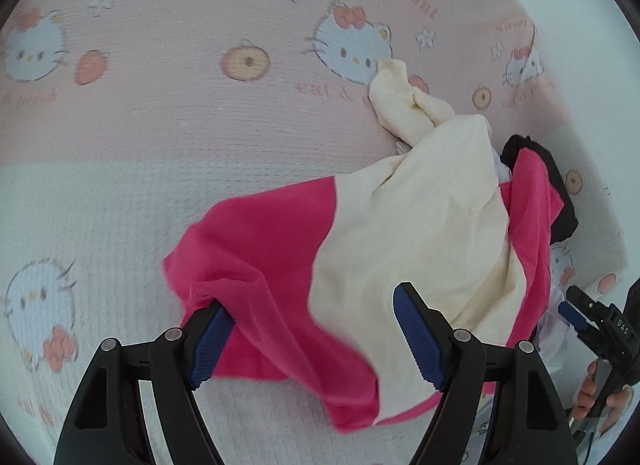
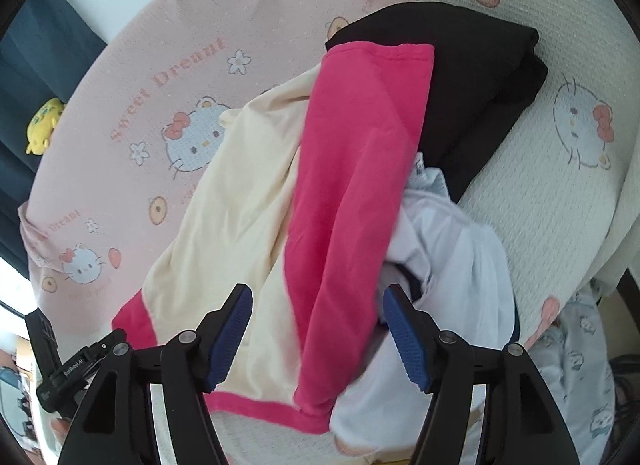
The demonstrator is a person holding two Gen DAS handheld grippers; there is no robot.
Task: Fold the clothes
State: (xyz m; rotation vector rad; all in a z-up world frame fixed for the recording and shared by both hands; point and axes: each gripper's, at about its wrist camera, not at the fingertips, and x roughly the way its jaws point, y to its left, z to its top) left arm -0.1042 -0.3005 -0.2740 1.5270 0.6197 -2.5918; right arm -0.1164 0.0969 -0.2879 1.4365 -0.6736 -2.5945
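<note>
Both grippers, left gripper (image 1: 308, 333) and right gripper (image 2: 318, 339), are hovering with fingers spread, gripping nothing, over the pink-and-cream garment (image 1: 404, 225) lying crumpled on the bed (image 1: 160, 105), likely picking fresh grab points.

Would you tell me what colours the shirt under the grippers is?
The shirt is hot pink and cream, clearest in the right wrist view.

both grippers tilt steeply down. left gripper (image 1: 308, 337) has its jaws spread wide, pads (image 1: 416, 335) pressing on nothing. right gripper (image 2: 318, 339) is spread apart too. a hand (image 1: 600, 393) shows at the far right edge.
</note>
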